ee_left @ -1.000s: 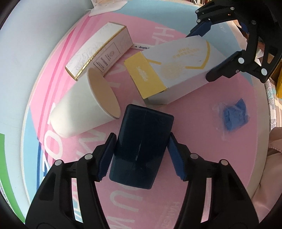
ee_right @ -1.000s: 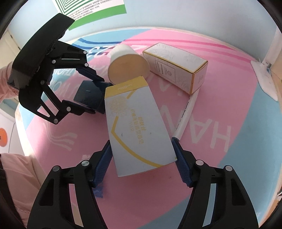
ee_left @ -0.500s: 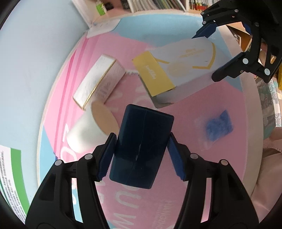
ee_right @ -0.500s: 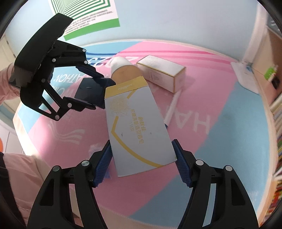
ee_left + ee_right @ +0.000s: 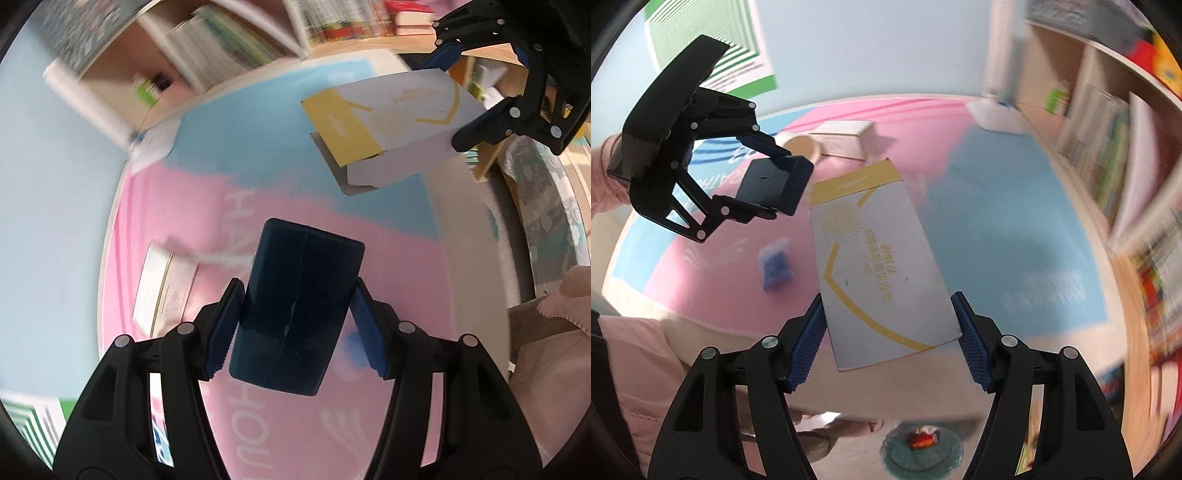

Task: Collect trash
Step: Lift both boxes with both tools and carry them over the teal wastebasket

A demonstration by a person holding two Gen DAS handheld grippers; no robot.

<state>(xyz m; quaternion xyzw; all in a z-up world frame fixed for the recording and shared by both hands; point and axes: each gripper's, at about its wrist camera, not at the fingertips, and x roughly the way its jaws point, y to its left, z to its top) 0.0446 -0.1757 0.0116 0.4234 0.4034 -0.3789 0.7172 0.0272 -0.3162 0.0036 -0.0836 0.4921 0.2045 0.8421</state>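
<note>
Left wrist view: the left gripper [image 5: 297, 328] has its fingers clamped on a dark blue box [image 5: 295, 317], held above the pink and blue counter [image 5: 399, 266]

Right wrist view: the right gripper [image 5: 890, 349] has its fingers pinching a white and yellow carton [image 5: 879, 273], lifted clear of the counter; a paper cup [image 5: 801, 146] and a small blue packet [image 5: 774, 269] lie below

A reading room or classroom — packed bookshelves [image 5: 1108, 147] beside a pink-and-blue table [image 5: 388, 258].

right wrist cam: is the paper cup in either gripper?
No. The paper cup lies on the table; the left gripper holds a dark box and the right gripper a white-and-yellow carton.
</note>
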